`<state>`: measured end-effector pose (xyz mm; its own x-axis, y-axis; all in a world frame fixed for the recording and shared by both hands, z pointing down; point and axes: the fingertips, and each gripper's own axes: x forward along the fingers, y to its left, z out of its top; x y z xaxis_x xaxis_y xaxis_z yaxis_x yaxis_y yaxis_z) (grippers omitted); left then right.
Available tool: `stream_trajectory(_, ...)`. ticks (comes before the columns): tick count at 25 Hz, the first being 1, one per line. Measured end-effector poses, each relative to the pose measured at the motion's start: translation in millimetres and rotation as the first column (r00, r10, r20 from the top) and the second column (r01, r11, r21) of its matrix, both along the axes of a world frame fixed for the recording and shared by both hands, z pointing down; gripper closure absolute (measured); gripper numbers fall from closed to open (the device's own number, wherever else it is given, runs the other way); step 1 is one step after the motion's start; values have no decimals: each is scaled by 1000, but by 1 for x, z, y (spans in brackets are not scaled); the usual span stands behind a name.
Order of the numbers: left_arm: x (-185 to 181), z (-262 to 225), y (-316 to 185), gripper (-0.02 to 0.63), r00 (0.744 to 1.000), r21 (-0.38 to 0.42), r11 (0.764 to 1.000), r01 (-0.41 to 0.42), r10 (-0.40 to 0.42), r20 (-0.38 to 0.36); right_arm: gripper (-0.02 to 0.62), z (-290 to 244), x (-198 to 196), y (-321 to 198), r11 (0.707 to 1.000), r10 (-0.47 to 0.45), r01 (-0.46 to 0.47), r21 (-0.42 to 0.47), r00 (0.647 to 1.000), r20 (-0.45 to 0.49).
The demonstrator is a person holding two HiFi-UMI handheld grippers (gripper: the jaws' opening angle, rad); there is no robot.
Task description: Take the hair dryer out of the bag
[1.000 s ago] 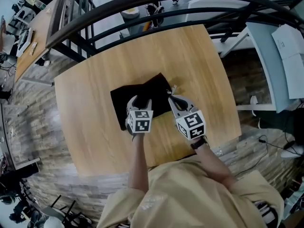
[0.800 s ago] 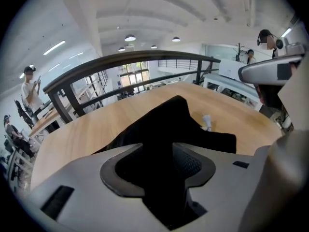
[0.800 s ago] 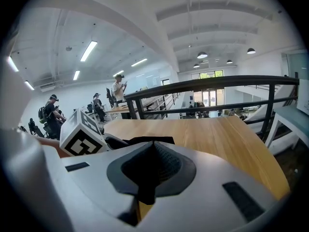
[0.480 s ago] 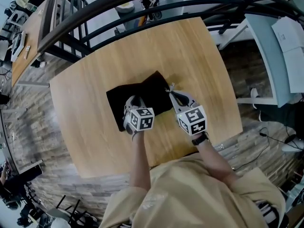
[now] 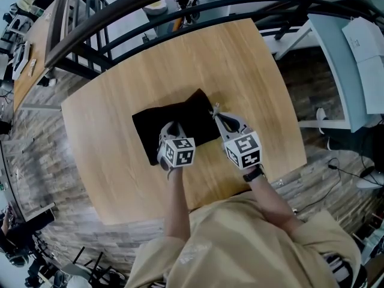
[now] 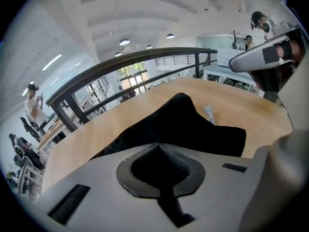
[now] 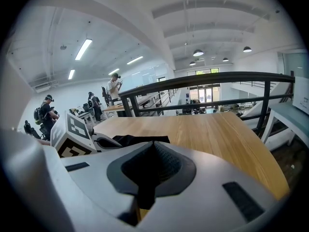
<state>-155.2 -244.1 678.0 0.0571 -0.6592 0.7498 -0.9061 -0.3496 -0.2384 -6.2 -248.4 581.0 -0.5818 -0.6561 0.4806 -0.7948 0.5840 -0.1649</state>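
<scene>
A black drawstring bag [image 5: 180, 120] lies flat in the middle of the round wooden table [image 5: 120, 161]. No hair dryer shows; the bag hides whatever is in it. My left gripper [image 5: 170, 129] points down onto the bag's near part, its jaws closing to a shut grip on a fold of the black fabric [image 6: 183, 124]. My right gripper [image 5: 217, 116] is shut with nothing between its jaws, hovering at the bag's right corner beside the white cord end [image 6: 209, 113]. In the right gripper view the bag [image 7: 145, 139] lies to the left, next to the left gripper's marker cube [image 7: 72, 133].
A dark metal railing [image 5: 180, 11] curves round the table's far side. A light desk with papers [image 5: 360, 59] stands at the right. Bare wood surrounds the bag. People [image 7: 47, 111] stand far off in the room.
The left gripper's jaws were open over the bag and have closed on its fabric. Both grippers sank slightly toward the table.
</scene>
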Motion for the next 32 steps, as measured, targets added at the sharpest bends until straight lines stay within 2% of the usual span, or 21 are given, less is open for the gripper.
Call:
stream_trajectory(3, -1, -6, 2, 597, 996, 19, 1000, 25, -23, -87, 581, -1, 1, 0, 1000, 4, -4, 2, 1000, 1)
stream_trajectory(7, -12, -34, 4, 597, 977, 71, 995, 73, -57, -208, 581, 3, 4, 0, 1000, 5, -5, -2, 1000, -3)
stream_trajectory(9, -17, -42, 8, 597, 969, 72, 994, 83, -64, -238, 581, 6, 10, -2, 1000, 18, -18, -5, 1000, -10)
stream_trajectory(13, -28, -46, 13, 597, 969, 63, 995, 83, -65, -238, 581, 9, 24, -11, 998, 55, -55, -5, 998, -29)
stream_trajectory(16, -35, -55, 14, 597, 952, 84, 990, 113, -83, -294, 581, 9, 30, -15, 998, 64, -64, -1, 997, -32)
stream_trajectory(19, -43, -63, 14, 597, 934, 91, 986, 139, -100, -343, 581, 10, 28, -18, 1000, -5, 5, 4, 1000, -26)
stream_trajectory(21, -46, -66, 13, 597, 928, 93, 986, 138, -96, -359, 581, 15, 17, -17, 991, -133, 134, 12, 989, -58)
stream_trajectory(22, -47, -68, 12, 597, 926, 94, 986, 135, -92, -367, 581, 18, 9, -16, 976, -215, 218, 17, 972, -98)
stream_trajectory(24, -48, -70, 10, 597, 919, 97, 987, 131, -84, -384, 581, 26, -10, -14, 919, -378, 392, 26, 899, -220)
stream_trajectory(25, -47, -71, 9, 597, 917, 97, 987, 129, -81, -391, 580, 32, -18, -15, 881, -446, 473, 26, 846, -292)
stream_trajectory(27, -47, -72, 8, 597, 912, 97, 987, 126, -77, -403, 580, 48, -34, -16, 789, -561, 614, -2, 719, -411)
stream_trajectory(30, -46, -75, 7, 597, 904, 99, 986, 133, -80, -420, 580, 79, -51, -13, 640, -698, 761, -102, 521, -491)
stream_trajectory(32, -47, -78, 5, 597, 898, 105, 984, 145, -87, -430, 577, 96, -57, -11, 565, -750, 810, -159, 424, -508)
